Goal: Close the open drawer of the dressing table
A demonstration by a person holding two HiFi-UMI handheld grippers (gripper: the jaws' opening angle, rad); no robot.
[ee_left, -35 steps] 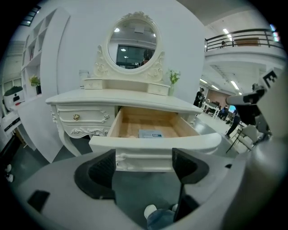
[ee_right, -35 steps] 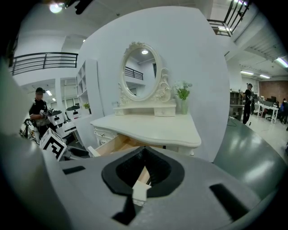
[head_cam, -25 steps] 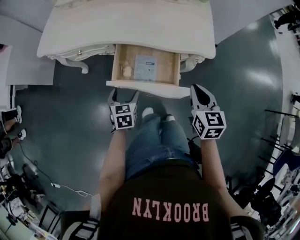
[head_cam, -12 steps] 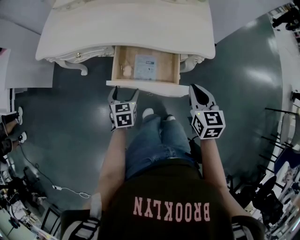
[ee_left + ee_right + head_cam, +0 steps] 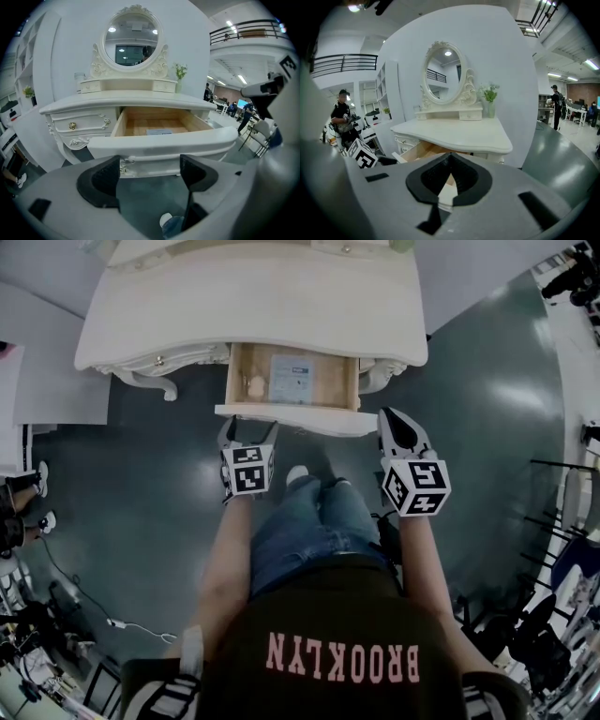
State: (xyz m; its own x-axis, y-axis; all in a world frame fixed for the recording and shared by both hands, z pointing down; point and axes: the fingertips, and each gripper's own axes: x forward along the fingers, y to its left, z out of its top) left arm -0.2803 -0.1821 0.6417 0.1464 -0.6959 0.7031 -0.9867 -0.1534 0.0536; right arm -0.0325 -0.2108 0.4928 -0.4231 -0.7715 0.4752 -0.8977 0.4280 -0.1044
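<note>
While one drawer [image 5: 295, 417] gapes, left tool [image 5: 249, 427] parted, right tool [image 5: 394, 418] closed.

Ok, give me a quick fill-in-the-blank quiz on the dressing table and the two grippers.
1. The drawer of the dressing table is pulled ___.
2. The left gripper has its jaws ___, with nothing between them.
3. The right gripper has its jaws ___.
Missing words: open; apart; together.

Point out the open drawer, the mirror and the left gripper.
open drawer [image 5: 161, 144]: left gripper view, on its white front panel.
mirror [image 5: 132, 43]: left gripper view, on the middle of the glass.
left gripper [image 5: 248, 433]: head view, midway between its open fingertips.
</note>
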